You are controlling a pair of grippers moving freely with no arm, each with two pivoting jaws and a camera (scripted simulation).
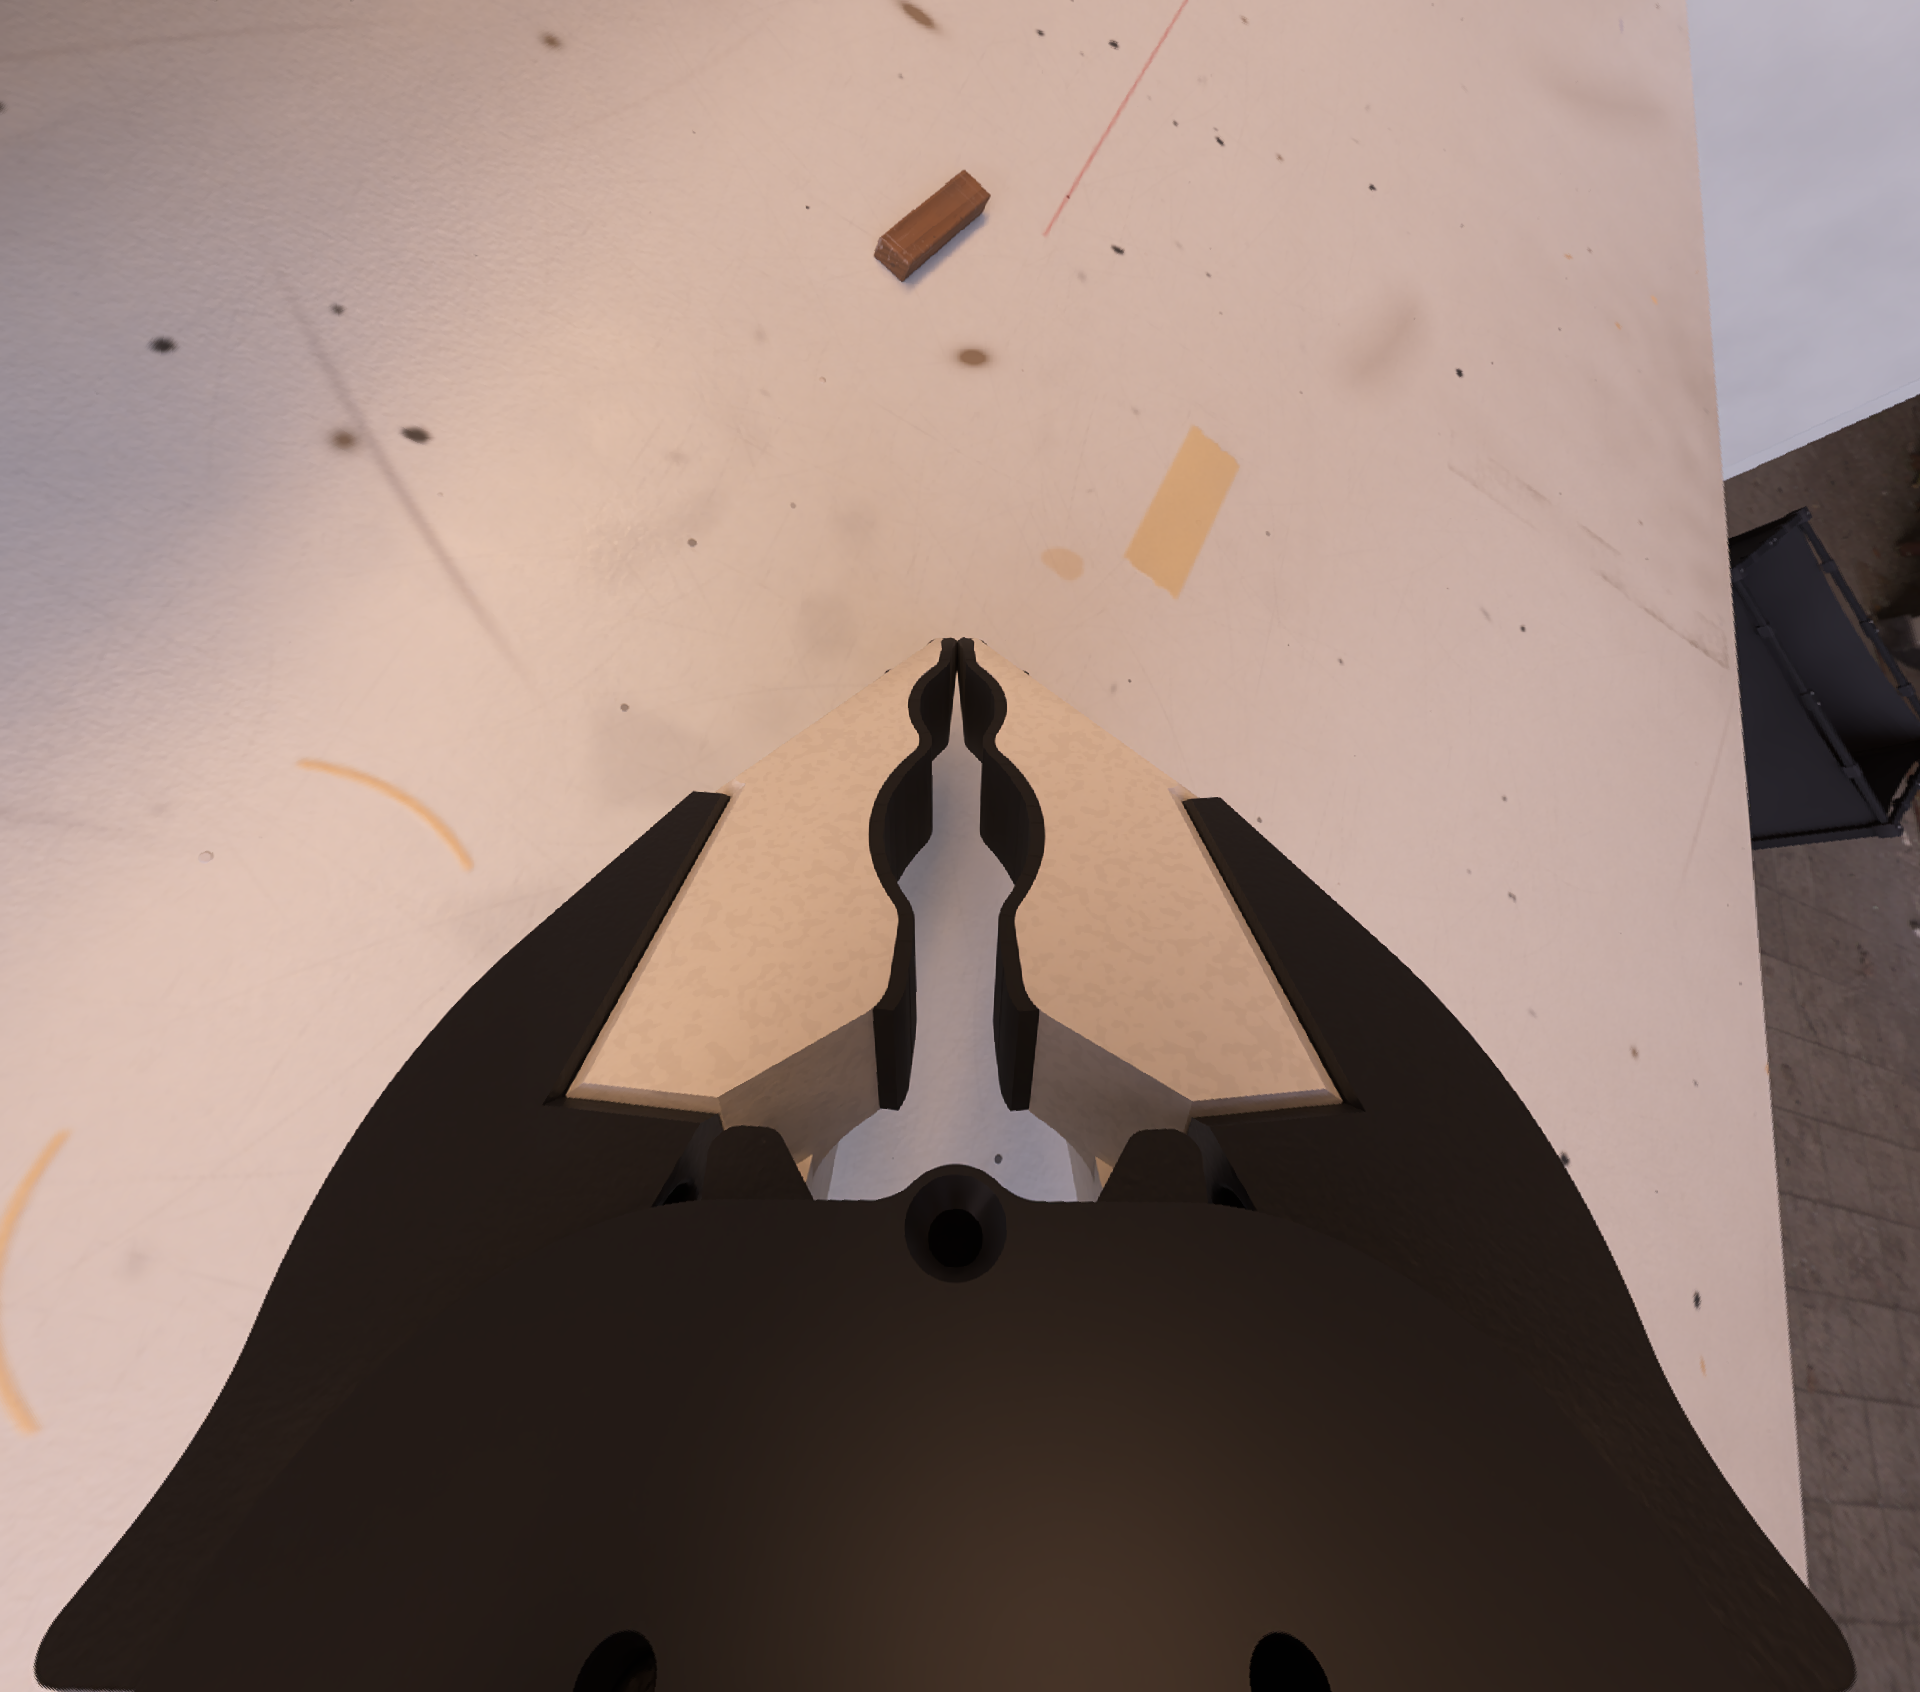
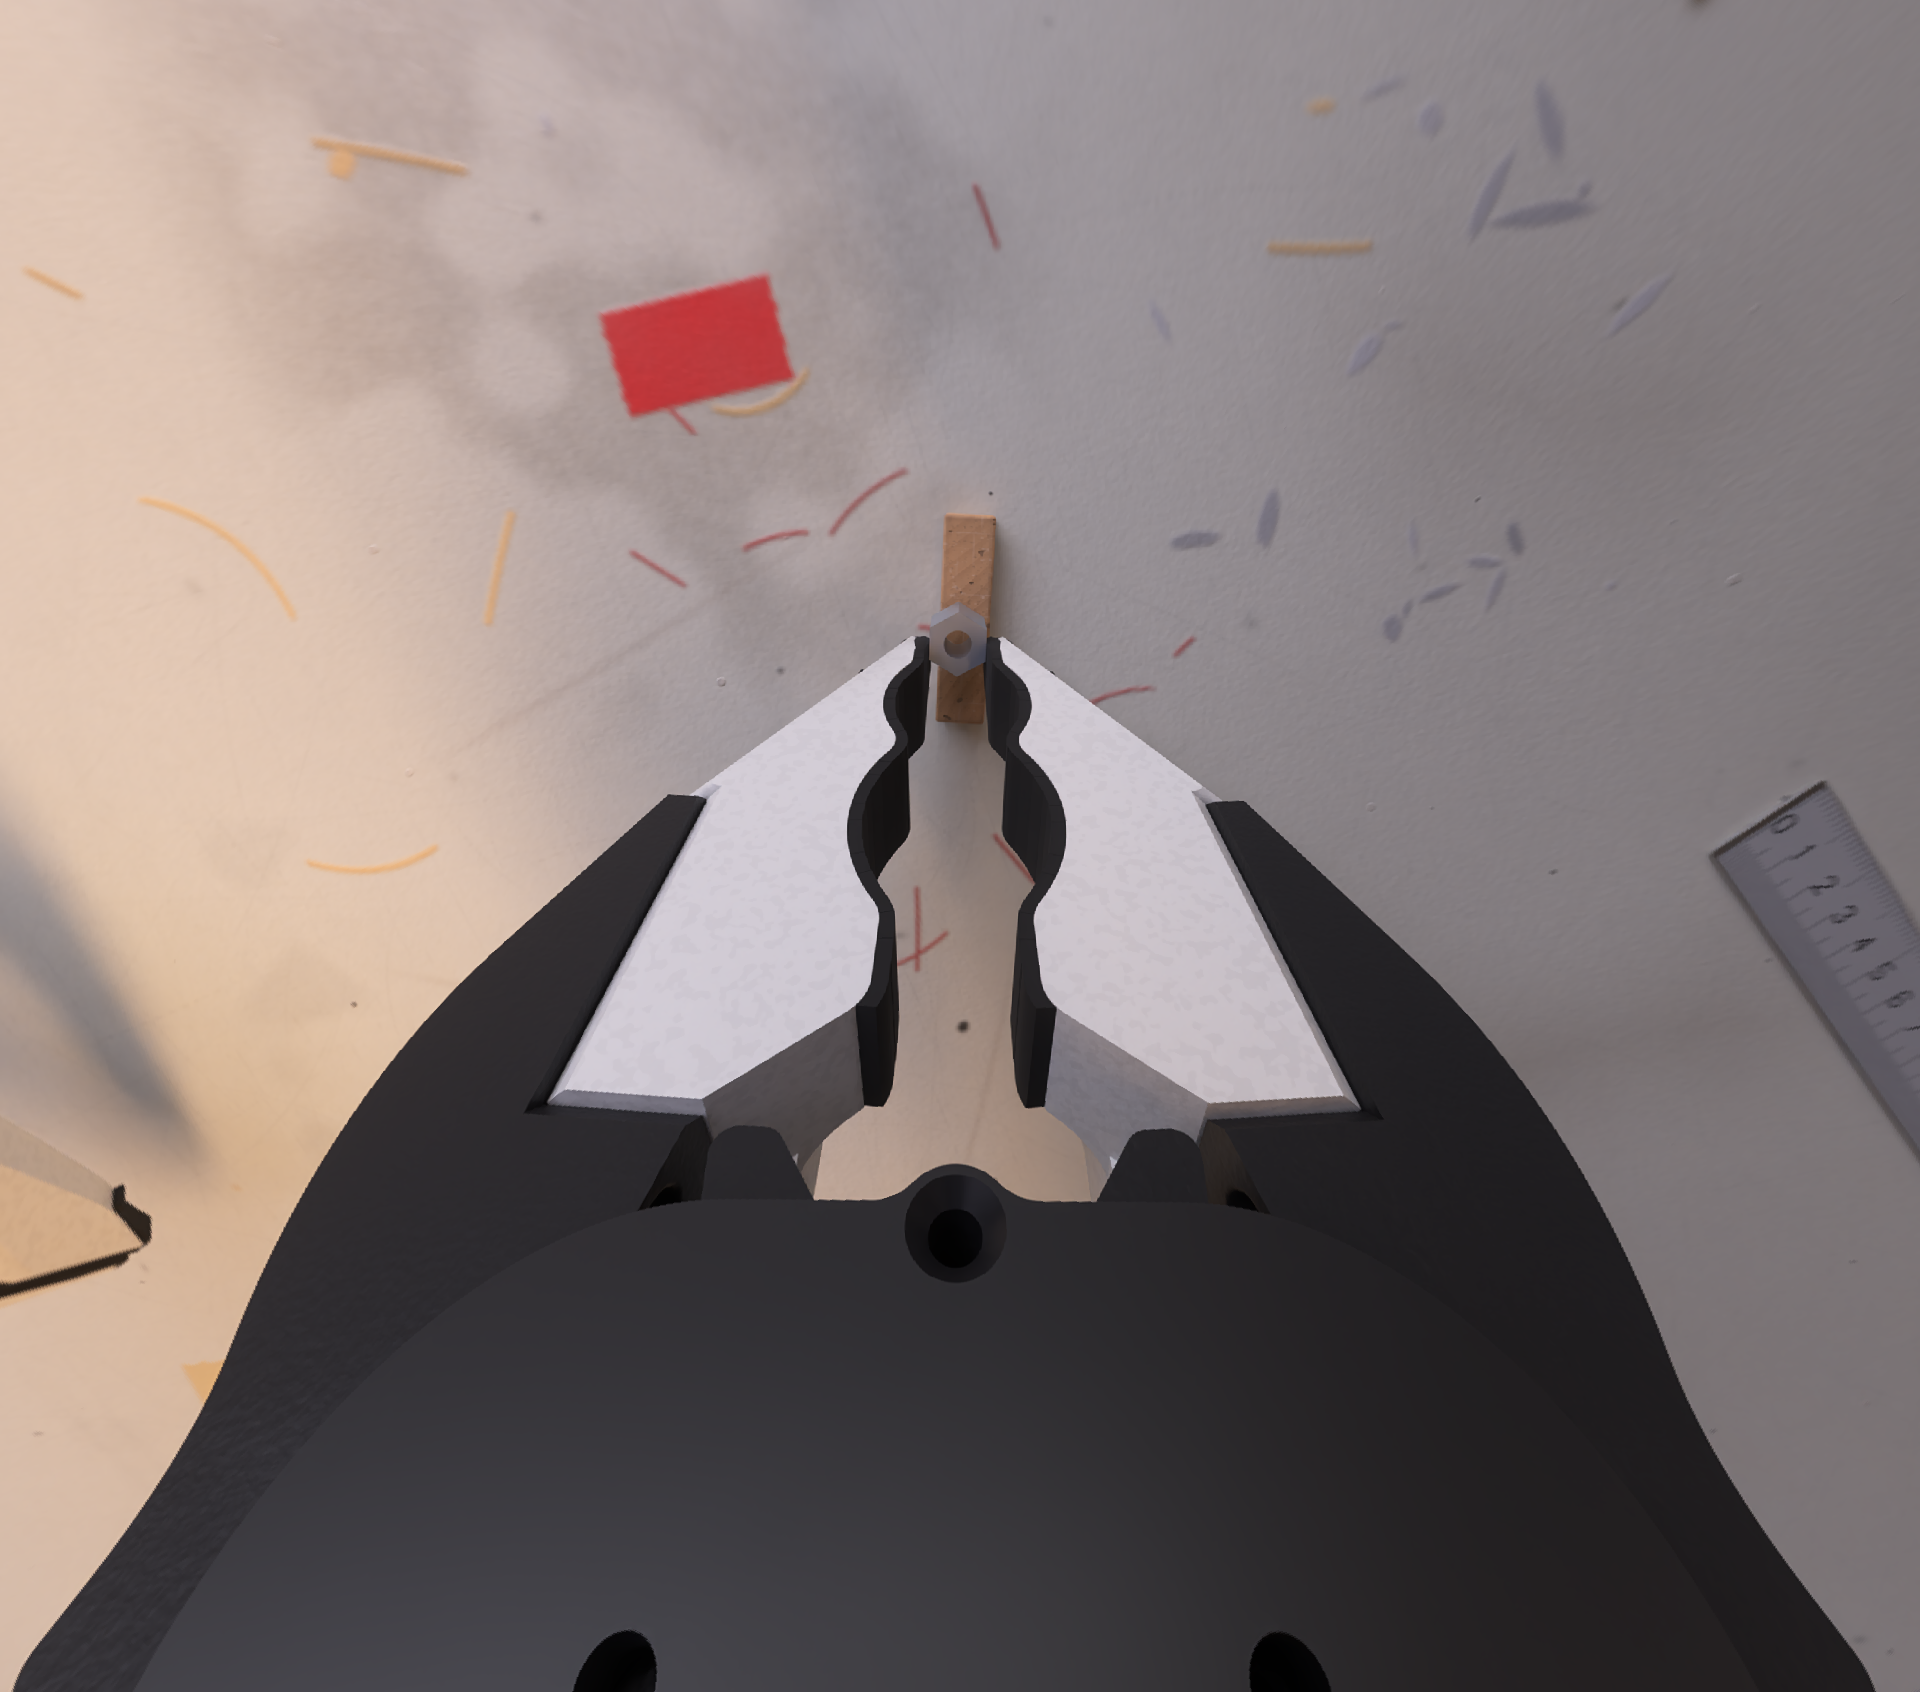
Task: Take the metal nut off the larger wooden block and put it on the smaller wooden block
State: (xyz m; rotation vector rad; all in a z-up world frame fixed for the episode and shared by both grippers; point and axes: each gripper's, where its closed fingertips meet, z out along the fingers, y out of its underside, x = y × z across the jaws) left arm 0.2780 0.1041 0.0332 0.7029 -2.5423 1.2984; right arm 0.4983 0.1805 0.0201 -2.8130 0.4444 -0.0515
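In the right wrist view my right gripper (image 2: 956, 647) is shut on a small pale hexagonal metal nut (image 2: 955, 634), held between the fingertips. Directly below it a thin light tan wooden block (image 2: 969, 562) lies on the white table, and its near end shows between the fingers. In the left wrist view my left gripper (image 1: 957, 645) is shut and empty, hovering above the table. A darker brown wooden block (image 1: 932, 225) lies on the table well ahead of it, with nothing on it. Which block is larger cannot be told.
The table is covered with flat marks, among them a red rectangle (image 2: 698, 343). A metal ruler (image 2: 1839, 946) lies to the right. The other gripper's tip (image 2: 73, 1227) shows at the lower left. The table's right edge (image 1: 1704, 292) drops to a floor with a dark crate (image 1: 1818, 707).
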